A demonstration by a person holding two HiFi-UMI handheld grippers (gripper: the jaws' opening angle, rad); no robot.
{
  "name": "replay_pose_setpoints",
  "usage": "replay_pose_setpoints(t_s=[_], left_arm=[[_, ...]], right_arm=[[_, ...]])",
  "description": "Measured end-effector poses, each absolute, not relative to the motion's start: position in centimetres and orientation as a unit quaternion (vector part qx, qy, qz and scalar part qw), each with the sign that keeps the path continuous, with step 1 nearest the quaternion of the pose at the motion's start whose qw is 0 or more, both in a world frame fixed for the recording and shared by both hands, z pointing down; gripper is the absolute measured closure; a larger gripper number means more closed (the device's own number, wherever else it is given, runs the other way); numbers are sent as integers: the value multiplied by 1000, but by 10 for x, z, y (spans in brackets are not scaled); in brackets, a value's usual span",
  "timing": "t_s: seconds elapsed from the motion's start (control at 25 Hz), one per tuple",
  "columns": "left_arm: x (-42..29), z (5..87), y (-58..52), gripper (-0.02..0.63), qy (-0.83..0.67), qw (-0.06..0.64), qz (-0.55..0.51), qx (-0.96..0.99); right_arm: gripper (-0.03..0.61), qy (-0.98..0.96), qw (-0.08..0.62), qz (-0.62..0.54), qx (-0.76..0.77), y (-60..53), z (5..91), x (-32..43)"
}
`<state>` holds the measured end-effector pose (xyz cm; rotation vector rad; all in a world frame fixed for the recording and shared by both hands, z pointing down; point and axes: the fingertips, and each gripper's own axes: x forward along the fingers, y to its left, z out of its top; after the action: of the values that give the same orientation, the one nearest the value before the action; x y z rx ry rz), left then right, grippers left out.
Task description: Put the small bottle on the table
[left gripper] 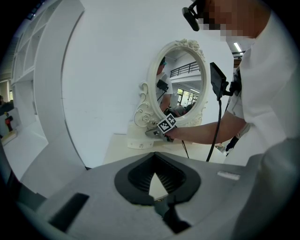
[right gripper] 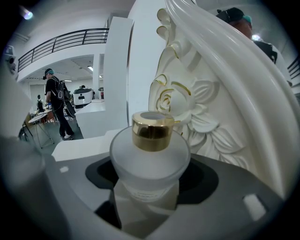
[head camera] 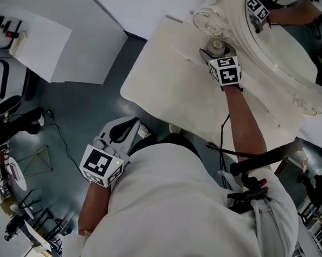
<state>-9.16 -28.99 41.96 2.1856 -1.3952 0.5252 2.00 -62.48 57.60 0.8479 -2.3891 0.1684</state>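
Small bottle (right gripper: 150,161): frosted body, gold cap, upright on the cream counter (head camera: 163,87), just beside the carved base of the white mirror (right gripper: 201,112).

Right gripper (head camera: 215,53): reaches across the counter to the bottle. Its fingers stand wide apart with the bottle between them. A dark strip shows at each shoulder of the bottle, so no press is evident.

Left gripper (head camera: 129,126): held off the counter's near edge, over the grey-blue floor (head camera: 80,109), well apart from the bottle. Fingers closed at the tips, with nothing between them.

A person stands far off in the background of the right gripper view.
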Motion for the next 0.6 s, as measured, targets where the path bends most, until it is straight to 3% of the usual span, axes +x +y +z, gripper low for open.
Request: replay_pose_setpoints(t_s=[0.6], left_arm=[[-96,414,-280,611,-492,232,189,818]], right_arm=[[164,-891,291,73,342,-611,568,29]])
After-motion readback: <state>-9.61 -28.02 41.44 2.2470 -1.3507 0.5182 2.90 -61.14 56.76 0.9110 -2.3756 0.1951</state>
